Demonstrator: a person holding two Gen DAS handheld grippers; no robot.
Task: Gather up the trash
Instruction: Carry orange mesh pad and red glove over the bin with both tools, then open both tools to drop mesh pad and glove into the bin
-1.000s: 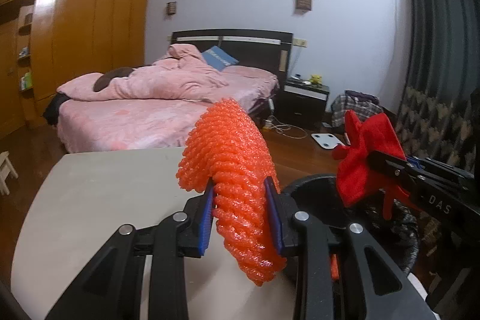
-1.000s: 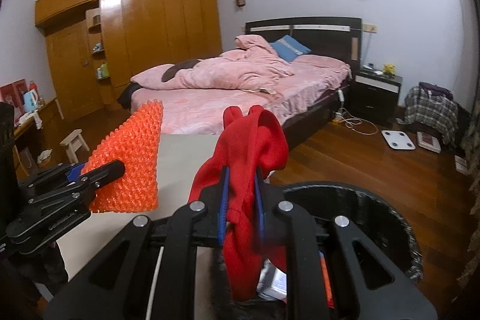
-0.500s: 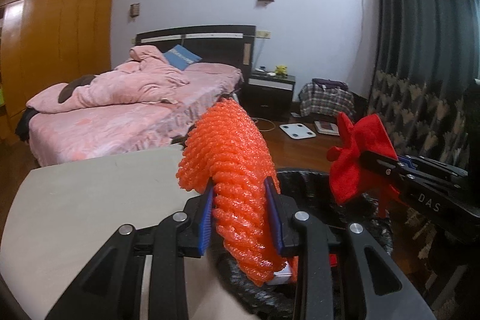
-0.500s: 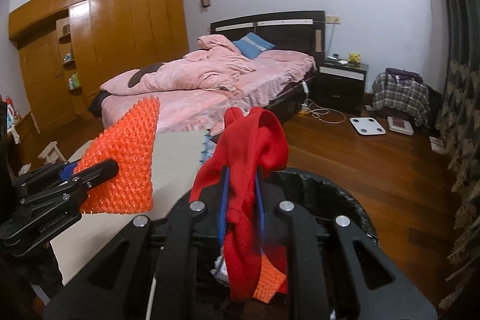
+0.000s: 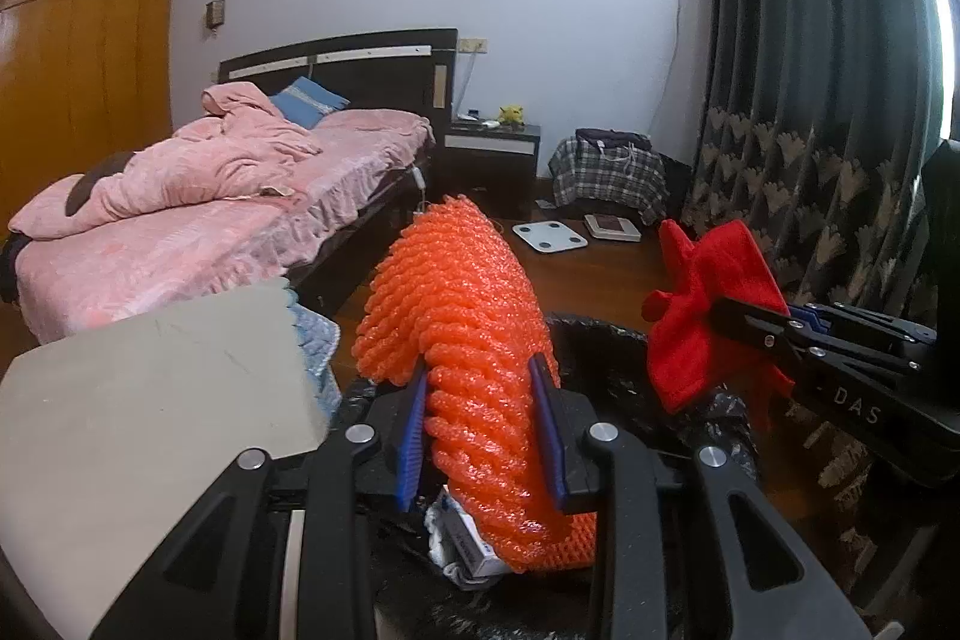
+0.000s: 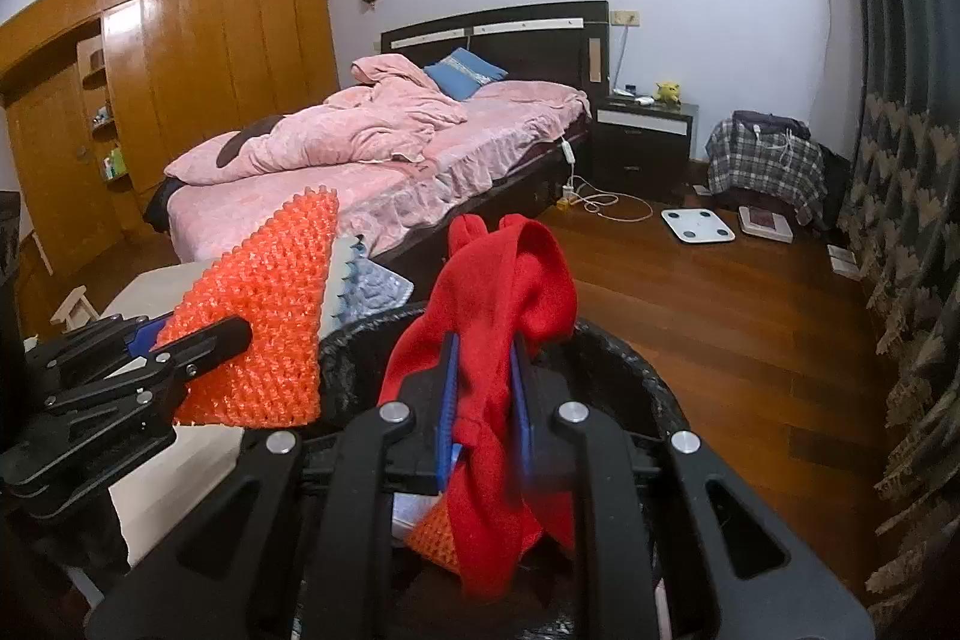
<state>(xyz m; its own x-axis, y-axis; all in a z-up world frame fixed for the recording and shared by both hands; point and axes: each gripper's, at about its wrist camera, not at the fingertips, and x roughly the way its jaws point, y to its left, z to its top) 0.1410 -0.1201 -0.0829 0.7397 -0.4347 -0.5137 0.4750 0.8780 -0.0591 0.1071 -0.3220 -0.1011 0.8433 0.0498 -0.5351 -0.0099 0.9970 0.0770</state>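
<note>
Both grippers have been carried off the counter (image 5: pixel 150 400) to over the bin (image 6: pixel 636 370). Left fingers (image 5: pixel 543 424) are clamped on orange foam net (image 5: pixel 462 316), right fingers (image 6: pixel 450 394) on red cloth (image 6: pixel 510 280). Dropping step, probably; fingers need opening next. Some trash is already seen inside.

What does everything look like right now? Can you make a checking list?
Surface: grey table, bare where seen.
Job's things: orange foam net and red cloth, both held over the black bin; the bin already holds scraps.
Clutter: blue cloth at the table's edge.
Grippers: left gripper shut on the net; right gripper shut on the cloth.
Cables: white cord on the floor by the bed.
Surroundings: wardrobe, nightstand, scale, curtain.
</note>
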